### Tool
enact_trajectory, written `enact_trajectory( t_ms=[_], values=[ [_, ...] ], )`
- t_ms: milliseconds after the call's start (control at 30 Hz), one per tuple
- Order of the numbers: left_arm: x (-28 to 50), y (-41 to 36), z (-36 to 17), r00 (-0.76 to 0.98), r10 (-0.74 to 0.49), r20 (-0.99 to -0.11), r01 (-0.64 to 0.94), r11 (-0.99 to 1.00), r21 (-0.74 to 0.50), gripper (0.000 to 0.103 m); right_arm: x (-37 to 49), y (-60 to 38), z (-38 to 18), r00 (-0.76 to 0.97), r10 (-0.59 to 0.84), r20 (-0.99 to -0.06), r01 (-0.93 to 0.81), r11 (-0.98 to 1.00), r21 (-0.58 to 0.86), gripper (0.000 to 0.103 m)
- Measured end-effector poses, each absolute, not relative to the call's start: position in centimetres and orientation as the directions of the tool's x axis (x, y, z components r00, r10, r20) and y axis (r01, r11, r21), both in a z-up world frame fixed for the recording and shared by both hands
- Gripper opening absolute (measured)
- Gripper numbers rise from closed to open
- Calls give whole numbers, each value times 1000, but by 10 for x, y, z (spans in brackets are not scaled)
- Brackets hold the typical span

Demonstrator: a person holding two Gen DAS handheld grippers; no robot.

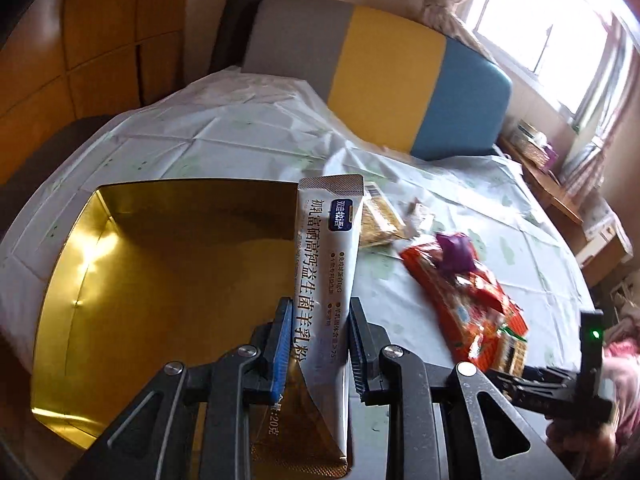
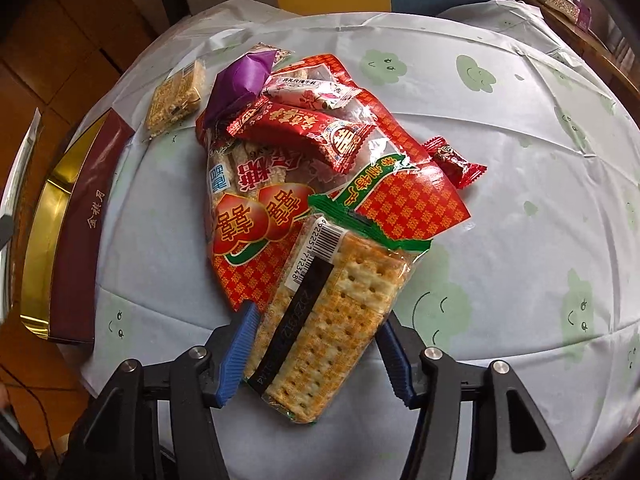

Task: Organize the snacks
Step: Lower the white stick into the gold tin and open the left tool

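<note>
Left gripper (image 1: pixel 318 312): jaws clenched on a silver powder sachet (image 1: pixel 326 264), held upright above the right edge of the gold tin (image 1: pixel 80 272); tin sits at nine o'clock on the tablecloth (image 1: pixel 208 132).

Right gripper (image 2: pixel 318 328): blue pads either side of a cracker packet (image 2: pixel 332 312), jaws closed on it at six o'clock.

Snack heap, table centre: large red bag (image 2: pixel 280 184), with a red wafer bar (image 2: pixel 308 128), pink sweet (image 2: pixel 312 92) and purple wrapper (image 2: pixel 240 84) lying on top. Small red candy (image 2: pixel 456 160) at three o'clock, just beside the bag. Sesame brittle pack (image 2: pixel 176 100) at eleven o'clock.
</note>
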State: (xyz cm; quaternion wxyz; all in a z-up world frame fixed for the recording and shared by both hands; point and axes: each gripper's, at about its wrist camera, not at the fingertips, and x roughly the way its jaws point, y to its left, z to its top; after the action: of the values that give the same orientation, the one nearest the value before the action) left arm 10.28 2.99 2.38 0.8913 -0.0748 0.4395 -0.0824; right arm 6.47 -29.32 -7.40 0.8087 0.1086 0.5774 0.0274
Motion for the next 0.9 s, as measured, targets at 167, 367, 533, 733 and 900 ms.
enact_trajectory(
  t_ms=[167, 367, 533, 733, 900],
  values=[
    [139, 48, -1, 550, -155, -821, -10, 981, -191, 26, 60, -295, -72, 331, 165, -929, 70, 978, 199, 61],
    [164, 39, -20, 524, -138, -840, -27, 984, -178, 36, 60, -290, -73, 340, 145, -929, 64, 982, 177, 61],
    [152, 42, -21, 526, -115, -843, -43, 986, -161, 37, 57, -287, -74, 356, 136, -924, 63, 984, 169, 61],
    [115, 46, -16, 565, -61, -823, -24, 996, -90, 37, 51, -283, -72, 370, 118, -921, 71, 985, 155, 60],
    [90, 53, -11, 593, -25, -805, -36, 998, -57, 37, 35, -279, -65, 385, 108, -916, 87, 984, 153, 58]
  ],
)
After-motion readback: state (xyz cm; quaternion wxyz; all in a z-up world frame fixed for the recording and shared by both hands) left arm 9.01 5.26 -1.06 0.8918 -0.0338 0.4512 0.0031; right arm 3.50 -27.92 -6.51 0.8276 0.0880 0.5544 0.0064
